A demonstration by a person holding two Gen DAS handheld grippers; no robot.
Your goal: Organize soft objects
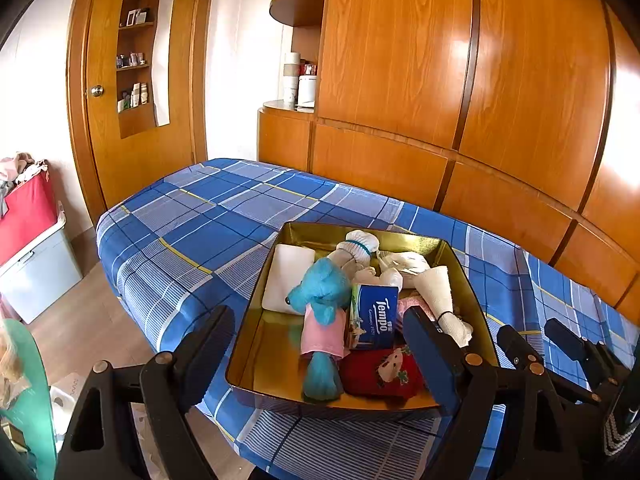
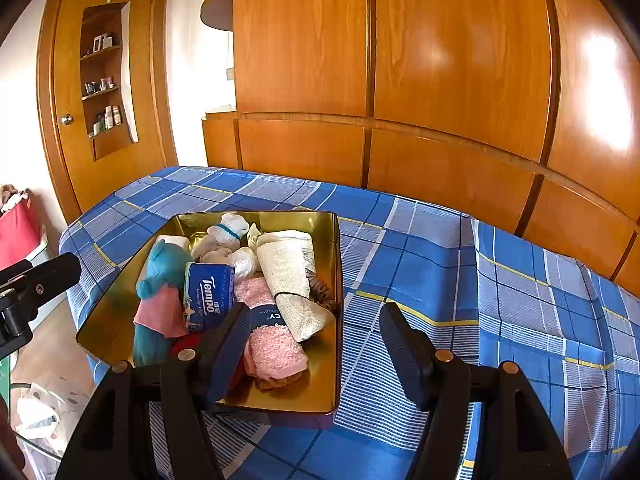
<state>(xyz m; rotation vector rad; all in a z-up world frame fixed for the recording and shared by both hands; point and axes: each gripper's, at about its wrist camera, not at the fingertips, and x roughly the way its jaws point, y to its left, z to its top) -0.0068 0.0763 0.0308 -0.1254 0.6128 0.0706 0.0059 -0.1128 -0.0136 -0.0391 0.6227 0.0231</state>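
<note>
A: Here, a gold tin tray sits at the near corner of a bed with a blue plaid sheet, packed with soft goods: a teal plush toy in a pink top, a Tempo tissue pack, rolled white socks, a pink fuzzy sock and a rolled cream cloth. Both tongs hang wide with nothing between them, the left tongs above the tray's near end, the right tongs straddling its right wall.

B: And the hazard?

A: Likely the tray's footing. Its near rim lies close to the mattress edge, so a downward push or a snagged cloth could tip it toward the wooden floor. The pile is crowded too; lifting one piece may drag a neighbour over the low wall.

B: Any room to work?

A: Plenty, it seems: the sheet to the right of the tray and behind it lies open up to the wooden wardrobe panels, while the left side falls off to the floor, where a red bin stands near the door
</note>
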